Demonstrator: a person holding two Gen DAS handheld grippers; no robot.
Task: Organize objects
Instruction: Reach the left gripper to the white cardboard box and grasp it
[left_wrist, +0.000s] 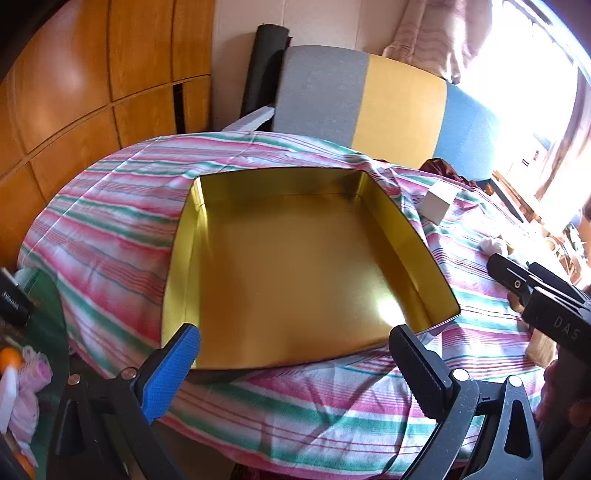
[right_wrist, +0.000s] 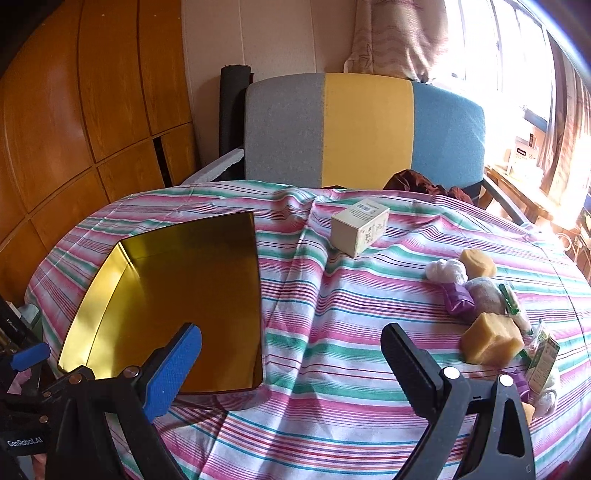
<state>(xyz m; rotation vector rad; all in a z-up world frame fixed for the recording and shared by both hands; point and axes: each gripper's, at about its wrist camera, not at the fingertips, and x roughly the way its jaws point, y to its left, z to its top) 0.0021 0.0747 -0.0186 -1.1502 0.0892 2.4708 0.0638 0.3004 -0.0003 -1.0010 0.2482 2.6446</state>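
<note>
Left gripper (left_wrist: 295, 343), seen from the left wrist view: both fingers stood wide apart with nothing between them, one blue-padded (left_wrist: 171, 373) and one black and ribbed, poised over the near rim of the gold tin (left_wrist: 295, 258). The tin was open-topped and empty, lying on the striped cloth (left_wrist: 110, 229) that covered the round table. Part of the right gripper's black body showed at the right edge of this view.

Right gripper (right_wrist: 291, 354), seen from the right wrist view: fingers likewise spread wide and empty, over bare striped cloth just right of the tin's near corner. The tin lay to the left of this gripper.

Loose objects lay in a cluster on the cloth to the right: nearest, a large tan block (right_wrist: 491, 341) beside a small green carton (right_wrist: 541, 360); behind these a purple wrapped item (right_wrist: 458, 299), a white fluffy ball (right_wrist: 445, 271) and a smaller tan block (right_wrist: 478, 264). These touched or lay just beside one another, well apart from the tin.

Farther back, a cream box (right_wrist: 360, 226) lay on its side alone on the cloth, between the tin and the cluster.

Beyond the table stood a chair back (right_wrist: 365, 129) in grey, yellow and blue panels, with wooden wall panels (right_wrist: 74, 110) at left and a bright window (right_wrist: 509, 55) at right.
</note>
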